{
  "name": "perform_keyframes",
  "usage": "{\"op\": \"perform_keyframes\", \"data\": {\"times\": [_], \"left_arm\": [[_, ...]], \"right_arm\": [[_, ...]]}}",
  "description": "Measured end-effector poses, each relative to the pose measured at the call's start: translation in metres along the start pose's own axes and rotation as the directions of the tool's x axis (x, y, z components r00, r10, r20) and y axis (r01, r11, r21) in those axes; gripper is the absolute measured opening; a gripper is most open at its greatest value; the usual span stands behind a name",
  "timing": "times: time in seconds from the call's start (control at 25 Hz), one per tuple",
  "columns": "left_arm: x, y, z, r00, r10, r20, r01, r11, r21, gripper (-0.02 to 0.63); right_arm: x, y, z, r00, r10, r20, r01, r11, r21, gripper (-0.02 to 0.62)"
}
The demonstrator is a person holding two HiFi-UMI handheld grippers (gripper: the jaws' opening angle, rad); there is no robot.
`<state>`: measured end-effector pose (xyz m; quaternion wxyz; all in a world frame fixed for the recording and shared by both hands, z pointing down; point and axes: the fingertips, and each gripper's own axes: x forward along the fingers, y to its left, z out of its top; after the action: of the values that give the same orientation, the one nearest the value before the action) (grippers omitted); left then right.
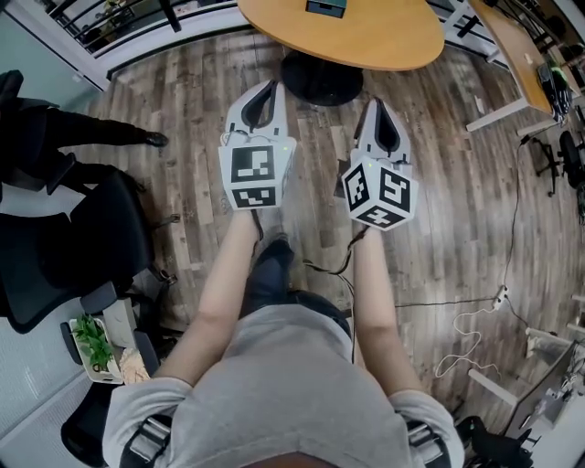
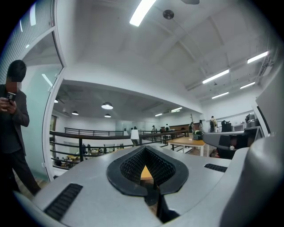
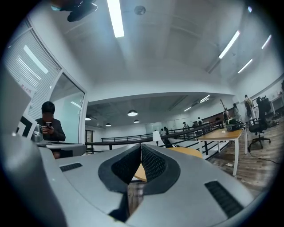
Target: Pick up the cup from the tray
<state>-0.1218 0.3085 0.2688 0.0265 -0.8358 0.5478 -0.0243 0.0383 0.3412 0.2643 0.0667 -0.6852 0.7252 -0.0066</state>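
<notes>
No cup or tray shows clearly in any view. A small dark teal thing (image 1: 325, 7) lies on the round wooden table (image 1: 366, 41) at the top of the head view. My left gripper (image 1: 271, 84) and right gripper (image 1: 377, 102) are held side by side over the wooden floor, pointing level toward that table and just short of its edge. Both are shut with nothing between the jaws. In the left gripper view the left gripper (image 2: 144, 149) has its tips meeting, and in the right gripper view the right gripper (image 3: 141, 145) does too. The table (image 3: 184, 151) shows just beyond the tips.
The table's black pedestal base (image 1: 320, 78) stands ahead on the floor. A black office chair (image 1: 73, 247) and a person in black (image 1: 55, 137) are at the left. A second desk (image 1: 521, 46) is at the right, with cables (image 1: 475, 311) on the floor. Railings run behind.
</notes>
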Motion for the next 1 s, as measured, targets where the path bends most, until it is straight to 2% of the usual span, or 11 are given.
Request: {"op": "perform_keyframes", "data": {"times": [0.28, 1.0], "left_arm": [[0.052, 0.030, 0.000, 1.000, -0.021, 0.005, 0.021, 1.000, -0.004, 0.006], [0.145, 0.038, -0.013, 1.000, -0.010, -0.011, 0.010, 1.000, -0.013, 0.006]], "right_arm": [[0.060, 0.017, 0.001, 1.000, 0.008, 0.011, -0.008, 0.999, -0.044, 0.008], [0.146, -0.021, -0.018, 1.000, 0.015, -0.019, -0.015, 1.000, -0.018, 0.008]]}}
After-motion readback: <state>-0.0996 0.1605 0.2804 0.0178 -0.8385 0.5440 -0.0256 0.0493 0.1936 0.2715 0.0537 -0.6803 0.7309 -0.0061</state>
